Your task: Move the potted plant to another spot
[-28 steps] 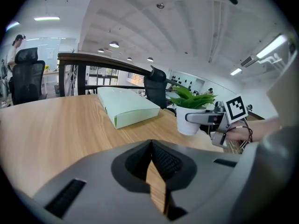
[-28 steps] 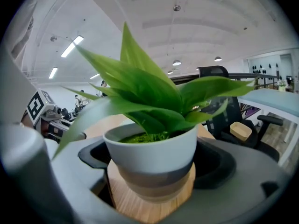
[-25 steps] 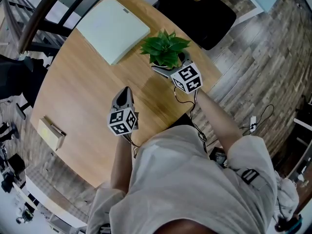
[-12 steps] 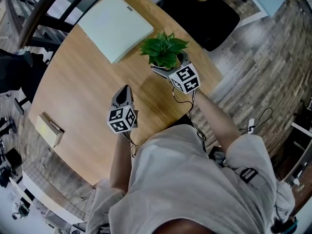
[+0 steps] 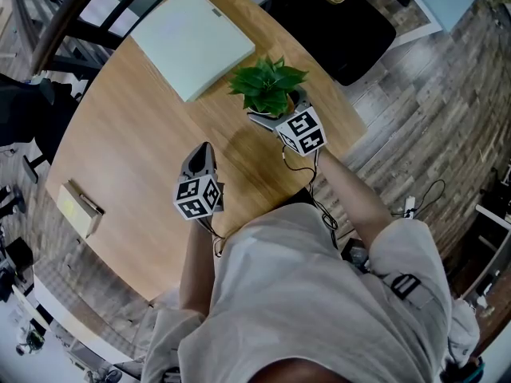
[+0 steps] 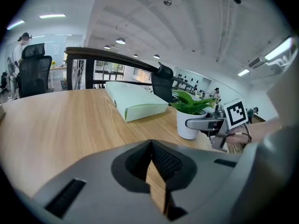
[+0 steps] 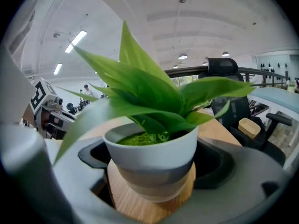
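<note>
Carries the potted plant a little farther from the corner of the pale green box than a second ago, drawn toward the body along with the right gripper. Suggests the move is just under way, with the new spot not yet reached. Hard to tell whether lifted or merely slid over the table. Grips the white pot low on both sides, jaws spread as wide as the pot and pressed against it. Stands the plant upright: long axis vertical, leaves pointing up and fanning outward. Holds the left gripper idle, well clear of the box on its near side, jaws closed tip to tip on nothing.
</note>
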`<state>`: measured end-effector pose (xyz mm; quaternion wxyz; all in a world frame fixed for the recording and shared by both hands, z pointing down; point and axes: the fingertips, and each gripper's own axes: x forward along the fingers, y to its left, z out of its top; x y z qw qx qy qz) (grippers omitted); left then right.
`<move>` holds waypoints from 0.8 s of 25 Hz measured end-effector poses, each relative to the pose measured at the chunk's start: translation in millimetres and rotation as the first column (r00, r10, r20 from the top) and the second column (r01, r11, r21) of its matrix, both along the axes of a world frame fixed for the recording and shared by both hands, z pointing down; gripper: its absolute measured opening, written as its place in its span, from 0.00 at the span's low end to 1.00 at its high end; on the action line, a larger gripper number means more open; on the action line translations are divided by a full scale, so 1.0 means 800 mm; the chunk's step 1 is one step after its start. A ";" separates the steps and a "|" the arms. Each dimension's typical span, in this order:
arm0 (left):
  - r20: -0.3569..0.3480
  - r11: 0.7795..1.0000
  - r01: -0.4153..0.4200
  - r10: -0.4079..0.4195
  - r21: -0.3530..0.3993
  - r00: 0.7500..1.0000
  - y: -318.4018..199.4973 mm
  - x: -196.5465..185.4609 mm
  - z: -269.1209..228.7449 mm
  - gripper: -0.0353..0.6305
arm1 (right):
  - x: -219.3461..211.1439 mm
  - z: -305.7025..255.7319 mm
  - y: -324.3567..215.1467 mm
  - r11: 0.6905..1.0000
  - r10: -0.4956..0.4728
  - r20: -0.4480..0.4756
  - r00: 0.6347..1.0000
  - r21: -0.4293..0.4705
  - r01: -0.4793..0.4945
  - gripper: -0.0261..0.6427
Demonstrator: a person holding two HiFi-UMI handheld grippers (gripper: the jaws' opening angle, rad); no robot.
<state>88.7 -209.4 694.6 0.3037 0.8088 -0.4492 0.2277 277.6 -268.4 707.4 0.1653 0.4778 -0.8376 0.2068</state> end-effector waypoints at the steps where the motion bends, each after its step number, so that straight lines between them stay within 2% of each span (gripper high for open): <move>1: 0.001 1.000 0.001 -0.001 -0.001 1.000 0.000 0.000 0.000 0.07 | 0.000 0.000 0.001 1.000 -0.001 0.001 1.000 0.002 0.001 0.83; 16: 0.010 1.000 -0.025 0.025 -0.014 1.000 0.015 0.003 0.002 0.07 | 0.008 0.014 0.030 0.999 0.028 -0.026 0.999 -0.020 -0.028 0.83; 20: 0.018 0.999 -0.029 0.029 -0.021 0.999 0.021 0.002 0.003 0.07 | 0.008 0.019 0.040 0.999 0.038 -0.006 0.999 -0.030 -0.038 0.83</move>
